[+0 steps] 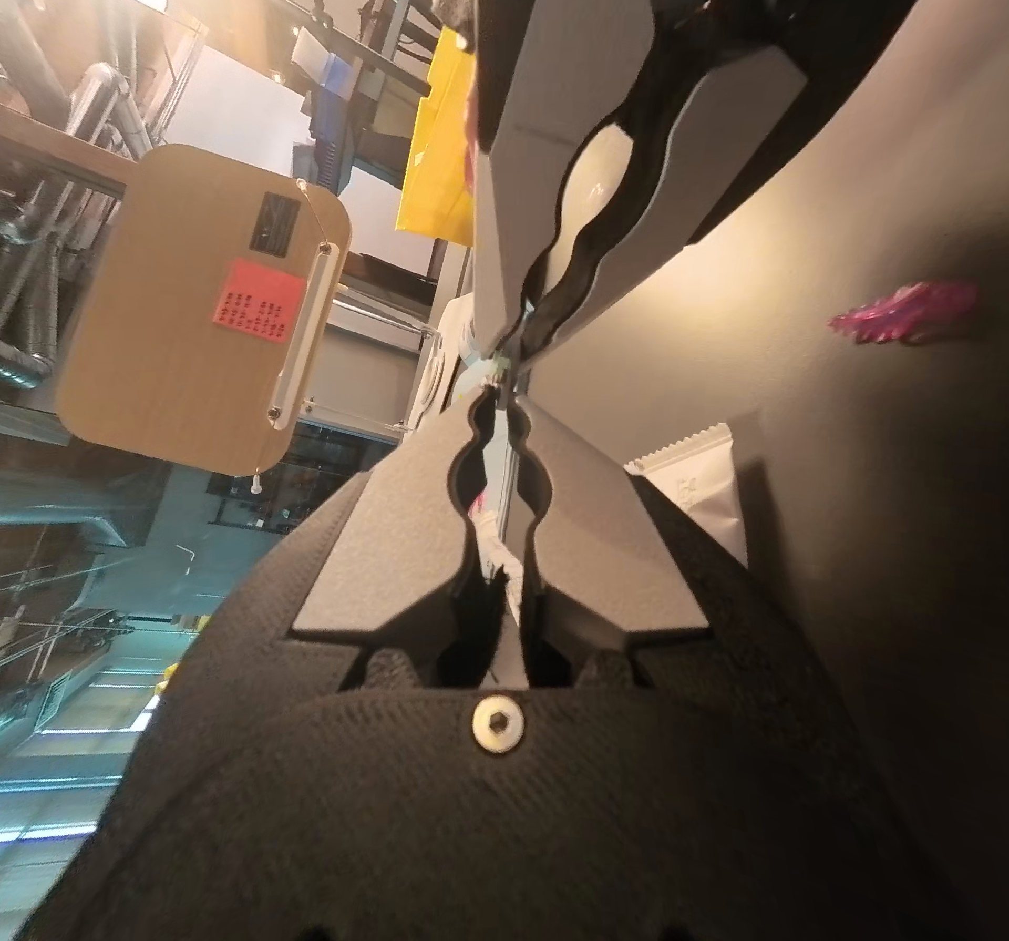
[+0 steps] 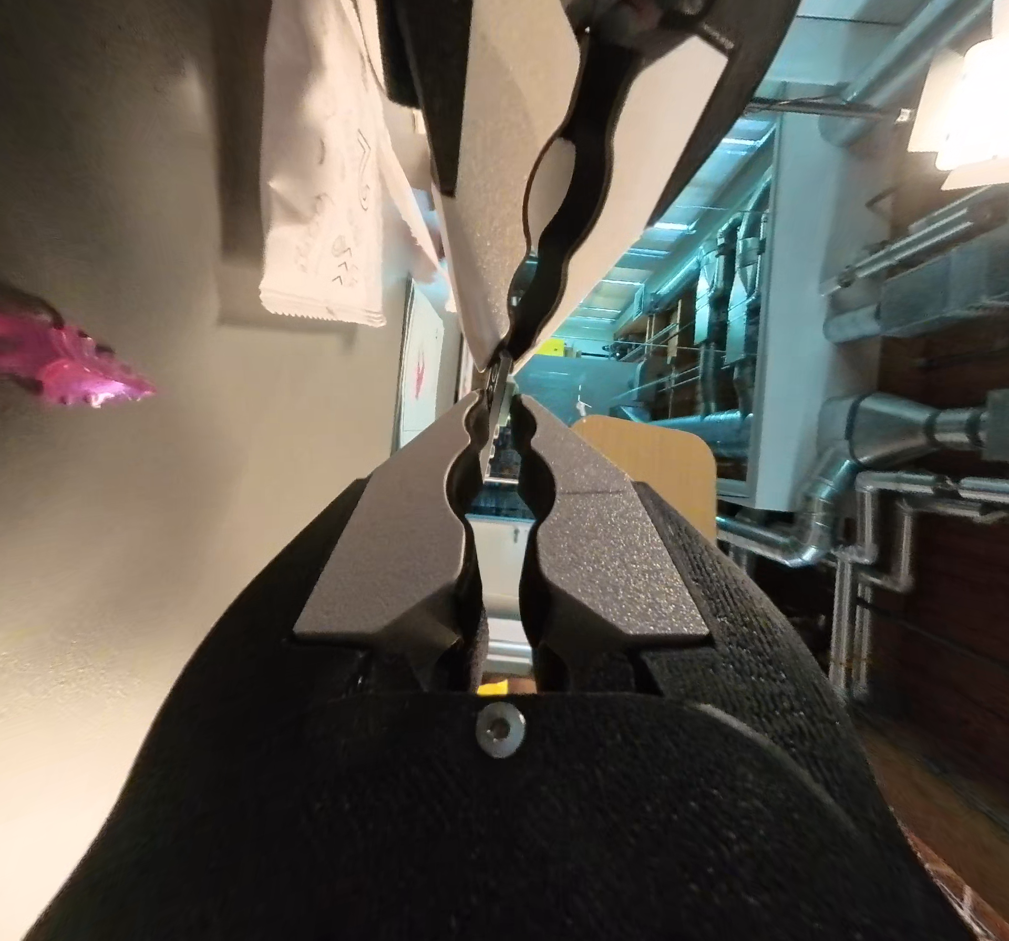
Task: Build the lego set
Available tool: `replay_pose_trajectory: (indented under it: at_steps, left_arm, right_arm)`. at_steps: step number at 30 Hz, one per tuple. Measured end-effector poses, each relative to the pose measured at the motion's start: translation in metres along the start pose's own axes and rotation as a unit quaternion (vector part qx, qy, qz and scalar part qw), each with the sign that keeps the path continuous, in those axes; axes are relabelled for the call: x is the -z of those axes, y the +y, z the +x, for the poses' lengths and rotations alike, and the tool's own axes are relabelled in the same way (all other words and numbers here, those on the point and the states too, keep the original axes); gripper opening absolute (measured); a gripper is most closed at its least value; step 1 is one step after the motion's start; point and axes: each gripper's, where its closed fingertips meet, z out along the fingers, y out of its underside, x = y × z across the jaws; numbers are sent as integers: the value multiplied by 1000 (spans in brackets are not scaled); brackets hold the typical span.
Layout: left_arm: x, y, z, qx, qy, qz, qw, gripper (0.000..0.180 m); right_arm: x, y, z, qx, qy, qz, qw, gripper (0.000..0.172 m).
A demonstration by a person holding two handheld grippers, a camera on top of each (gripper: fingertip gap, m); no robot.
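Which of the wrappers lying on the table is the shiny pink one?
The crumpled pink foil wrapper, lying apart from the flat white sachet with its zigzag edge.

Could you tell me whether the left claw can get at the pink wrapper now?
Probably not yet: the left claw is shut on a thin silvery strip shared with the right claw. Nothing blocks the pink wrapper otherwise.

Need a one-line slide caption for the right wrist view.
Both grippers meet tip to tip on a thin silvery strip, above a pale table with white sachets and a pink wrapper.
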Motion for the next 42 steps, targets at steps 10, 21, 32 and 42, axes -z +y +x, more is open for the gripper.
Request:
replay_pose_trajectory:
  at_steps: [10,21,32,42]
  left_arm:
    - [-5,6,8,26,29,-7,999,3]
    - [-7,10,17,-24,35,-21,999,3]
    - [-4,3,15,-41,19,2,999,3]
    - [-2,-18,4,235,69,59,968,43]
  right_arm:
    - [-6,5,-11,-185,-49,40,981,25]
    - [-5,1,-22,-109,-48,26,993,7]
    - [-7,19,-21,-106,2,17,994,6]
    - [-2,29,8,-48,102,-24,993,3]
